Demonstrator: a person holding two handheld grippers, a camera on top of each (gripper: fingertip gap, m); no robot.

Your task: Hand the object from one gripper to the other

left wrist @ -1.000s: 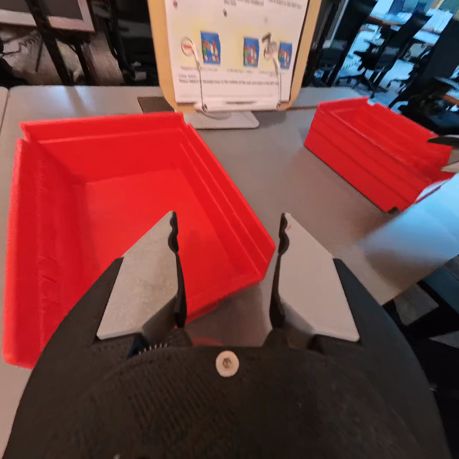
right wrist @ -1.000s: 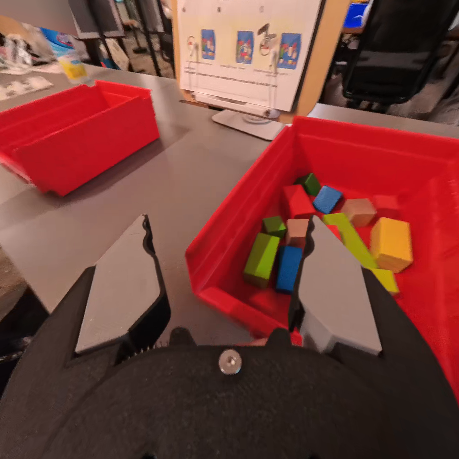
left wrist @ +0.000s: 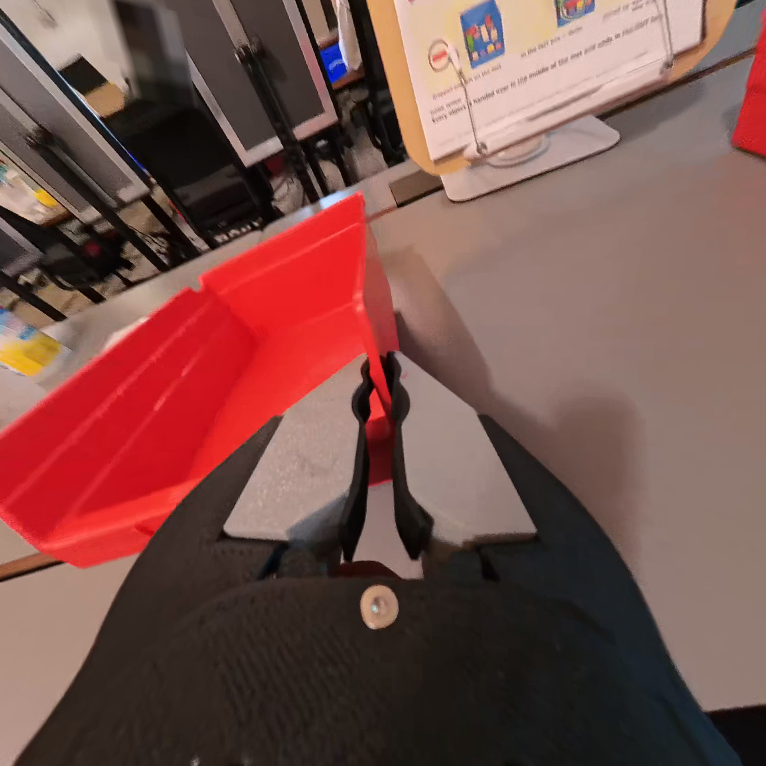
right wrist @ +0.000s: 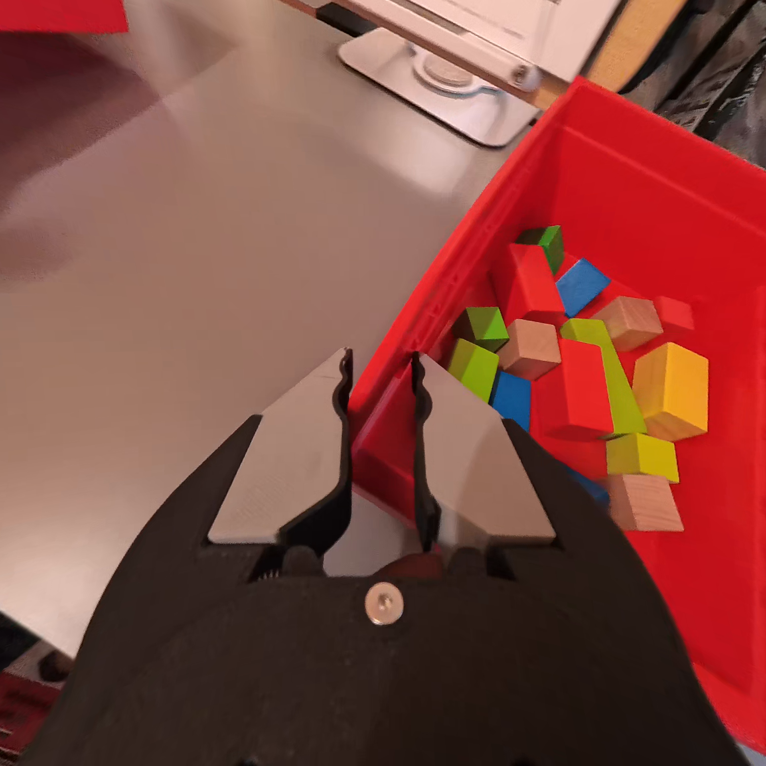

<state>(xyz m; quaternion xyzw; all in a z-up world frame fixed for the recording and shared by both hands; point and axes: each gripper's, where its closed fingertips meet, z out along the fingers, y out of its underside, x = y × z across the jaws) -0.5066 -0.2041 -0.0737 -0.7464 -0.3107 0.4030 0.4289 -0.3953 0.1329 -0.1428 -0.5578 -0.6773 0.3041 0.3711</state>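
Red plastic fills the space at both sets of jaws. Our left gripper [left wrist: 379, 375] is clamped on the right wall of the left bin [left wrist: 232, 352]: the thin wall runs up between the two black pads and both press against it, with the bin's inside spreading away to the left of the jaws and bare grey table [left wrist: 580, 331] to their right. Nothing shows inside this bin.

Our right gripper [right wrist: 381, 364] straddles the left wall of the right bin [right wrist: 621, 174]. The jaws stand narrowly apart; the left finger sits outside the wall over the table, the right finger inside the bin. We cannot tell whether the pads press on the wall.

Just right of these jaws, inside the right bin, lie the blocks [right wrist: 580, 364], the task's things: green, blue, red, yellow and plain wood pieces heaped together. The nearest, a light green block [right wrist: 472, 367] and a blue block [right wrist: 512, 396], lie beside the right finger. None sits between either pair of jaws.

Beyond both grippers, a sheet holder [left wrist: 534, 161] stands on the table.
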